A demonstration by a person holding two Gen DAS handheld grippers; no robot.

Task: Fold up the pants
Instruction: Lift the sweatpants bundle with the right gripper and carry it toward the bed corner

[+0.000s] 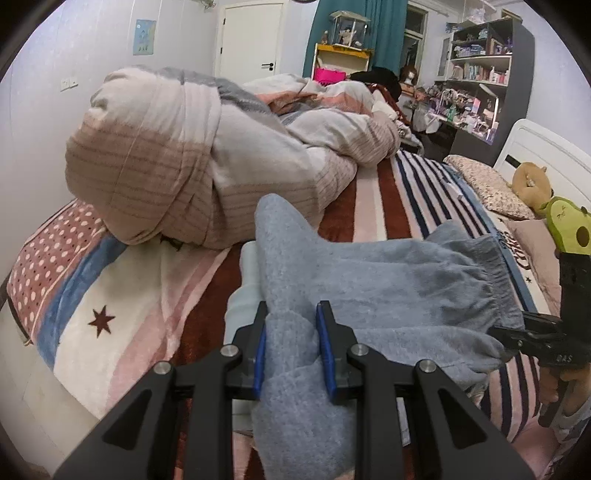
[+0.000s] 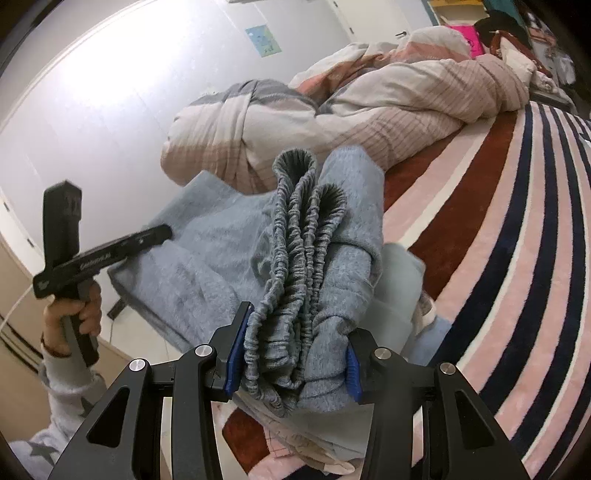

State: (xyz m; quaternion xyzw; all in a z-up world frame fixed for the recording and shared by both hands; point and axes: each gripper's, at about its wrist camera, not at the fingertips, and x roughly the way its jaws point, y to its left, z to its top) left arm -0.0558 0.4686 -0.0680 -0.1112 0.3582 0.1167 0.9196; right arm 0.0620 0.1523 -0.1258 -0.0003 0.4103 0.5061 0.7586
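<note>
Clamped between blue-padded jaws at the very front of the left wrist view, a bunched fold of the pants (image 1: 369,280) rose out of the left gripper (image 1: 291,347) and spread away to the right. They were soft, fleecy, pale grey-blue pants, folded over on themselves, lying low across the striped blanket (image 1: 373,199) of the bed, with the gathered elastic waistband (image 1: 495,258) at the far right end. The right gripper (image 1: 517,334) met the cloth there, its jaws closed on the waistband edge.

From the right wrist view the same pants (image 2: 207,254) showed the waistband (image 2: 295,266) doubled into several ribbed layers, standing on edge and pinched between the right gripper (image 2: 295,354) pads, so both tools were grasping the garment. The left gripper (image 2: 110,254) appeared at the far side, held by the person's left hand (image 2: 74,314) in a pale sleeve with grey stars, its tip against the leg end of the cloth.

Under and just beside the pants, pale folded cloth (image 2: 399,295) lay on the blanket. Behind them a large rolled duvet (image 1: 177,155) in cream, pink and grey bands crowded the bed, touching or nearly touching the raised fold. Farther off were a floral pillow (image 1: 487,184), a tan plush toy (image 1: 532,181), a green avocado-shaped toy (image 1: 565,229), a white door (image 1: 251,40), a teal curtain (image 1: 369,29) and a cluttered grey shelf unit (image 1: 484,74).
</note>
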